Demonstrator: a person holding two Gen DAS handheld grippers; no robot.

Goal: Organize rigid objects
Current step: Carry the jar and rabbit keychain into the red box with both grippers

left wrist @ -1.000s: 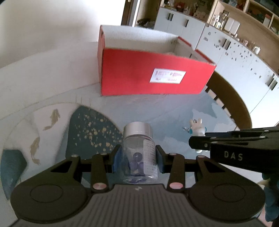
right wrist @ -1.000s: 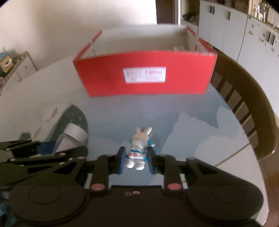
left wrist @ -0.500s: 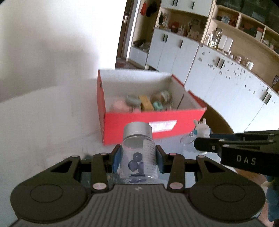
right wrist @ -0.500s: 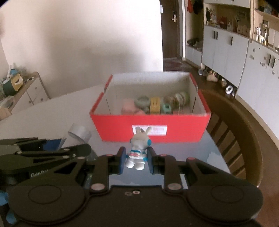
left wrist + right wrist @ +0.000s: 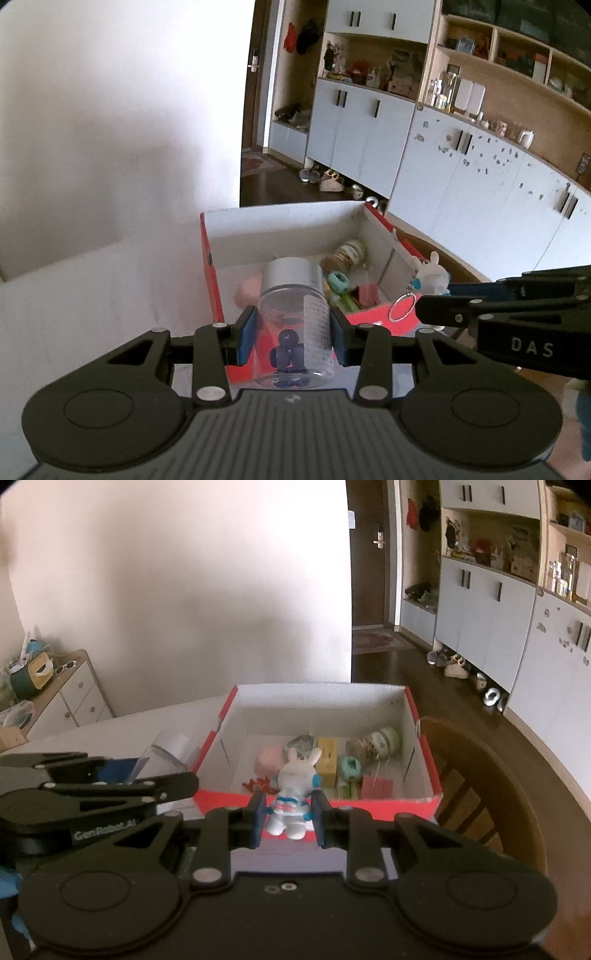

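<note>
Nearest in the left wrist view, the left gripper point(image 5: 293, 338) is clenched on a clear plastic jar point(image 5: 295, 328) with a silver lid, upright, dark blue beads loose at its bottom. In the right wrist view, the right gripper point(image 5: 289, 819) grips a white rabbit figurine point(image 5: 293, 797) at its middle; its key ring point(image 5: 400, 308) dangles free.

Both loads hang above the near wall of the red cardboard box point(image 5: 369, 806), which sits on the table point(image 5: 92, 295). The step in hand looks like lowering each item inside. To do it well, I would carry both past the near wall, lower them close to the floor, and release only once they rest, keeping the jar level.

The left side of the box floor looks bare and suits the jar. The middle and right are crowded: a pink ball point(image 5: 269, 760), a yellow block point(image 5: 328, 762), a teal ring point(image 5: 350, 768), a decorated tape roll point(image 5: 376, 742). The two grippers sit just beside each other and could collide. Beyond the box stands a wooden chair point(image 5: 487, 794), then white cabinets point(image 5: 480, 177).
</note>
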